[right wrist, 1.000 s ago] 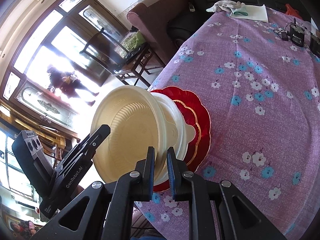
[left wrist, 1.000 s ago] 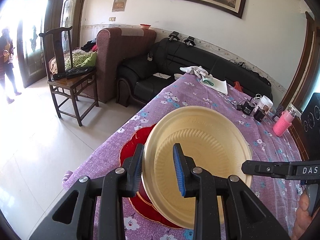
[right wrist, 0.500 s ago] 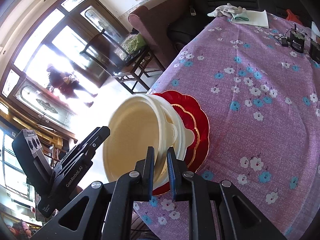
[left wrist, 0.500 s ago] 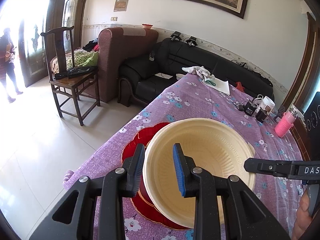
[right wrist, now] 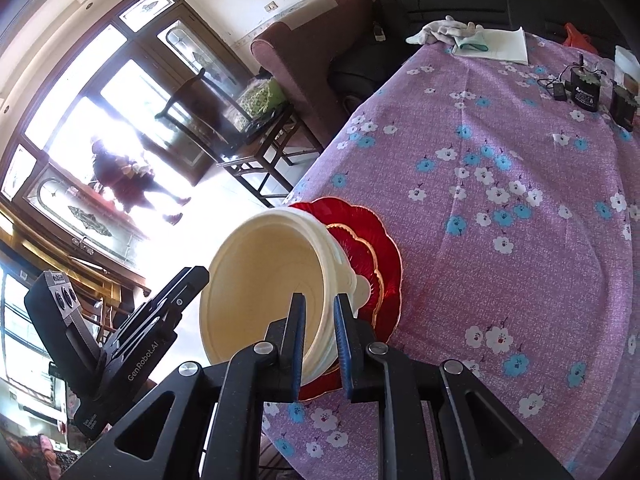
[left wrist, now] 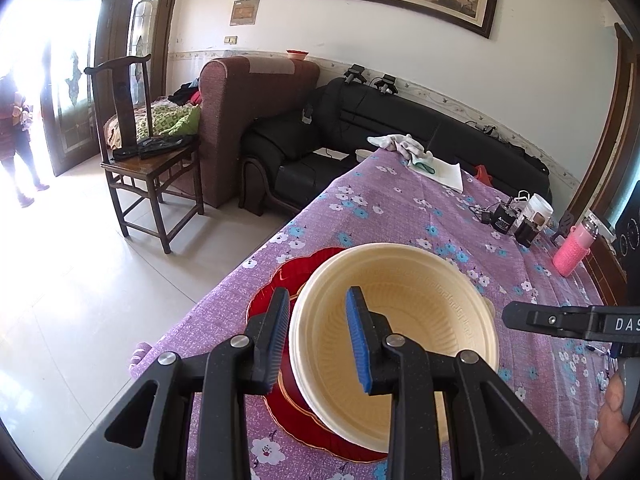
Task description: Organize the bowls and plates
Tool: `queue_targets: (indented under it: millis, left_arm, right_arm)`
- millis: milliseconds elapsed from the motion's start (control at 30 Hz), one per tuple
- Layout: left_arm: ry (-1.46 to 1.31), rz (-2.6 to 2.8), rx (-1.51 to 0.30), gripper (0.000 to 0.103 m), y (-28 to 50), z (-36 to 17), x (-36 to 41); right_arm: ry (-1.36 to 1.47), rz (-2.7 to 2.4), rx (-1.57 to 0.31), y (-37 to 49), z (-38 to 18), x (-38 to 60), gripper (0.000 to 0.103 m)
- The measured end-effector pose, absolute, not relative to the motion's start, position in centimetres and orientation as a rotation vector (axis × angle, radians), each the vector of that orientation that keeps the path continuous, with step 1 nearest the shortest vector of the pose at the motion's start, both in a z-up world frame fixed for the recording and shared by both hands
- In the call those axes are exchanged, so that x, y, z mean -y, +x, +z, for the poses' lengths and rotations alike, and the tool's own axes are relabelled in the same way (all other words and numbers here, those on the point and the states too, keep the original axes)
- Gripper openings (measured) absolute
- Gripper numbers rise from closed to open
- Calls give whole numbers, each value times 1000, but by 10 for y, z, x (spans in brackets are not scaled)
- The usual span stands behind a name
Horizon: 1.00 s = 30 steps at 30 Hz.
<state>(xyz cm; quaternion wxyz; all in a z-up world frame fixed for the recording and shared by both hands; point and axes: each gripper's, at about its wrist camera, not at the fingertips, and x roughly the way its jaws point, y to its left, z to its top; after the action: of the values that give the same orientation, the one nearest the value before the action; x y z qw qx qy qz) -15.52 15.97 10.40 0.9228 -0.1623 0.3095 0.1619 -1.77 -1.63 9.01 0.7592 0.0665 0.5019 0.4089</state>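
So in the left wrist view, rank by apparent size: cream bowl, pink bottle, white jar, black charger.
1. cream bowl, by far the largest, though nearest the camera
2. pink bottle
3. white jar
4. black charger
The jar and charger look close in size; their order is unsure.

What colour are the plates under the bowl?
Red plates with gold scalloped edging, clearest in right wrist view.

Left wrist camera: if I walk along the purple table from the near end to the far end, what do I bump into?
Red plates with the cream bowl on them → black charger block → white paper → crumpled white cloth at the far edge.
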Motion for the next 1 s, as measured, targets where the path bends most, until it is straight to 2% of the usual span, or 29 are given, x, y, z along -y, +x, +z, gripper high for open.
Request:
queue_targets:
  millis: [500, 733, 833, 1000]
  left_arm:
    - [-339, 336, -633, 30, -156, 104, -162]
    - [-345, 348, -622, 40, -160, 104, -161]
    - [-364, 350, -602, 53, -164, 107, -168]
    - [-452, 383, -595, 54, -180, 103, -204]
  right_arm:
    - [187, 880, -1094, -14, 86, 33, 17]
    - [208, 861, -1113, -9, 74, 42, 20]
    - [208, 852, -1117, -8, 68, 44, 28]
    - [218, 838, -1132, -4, 54, 51, 30]
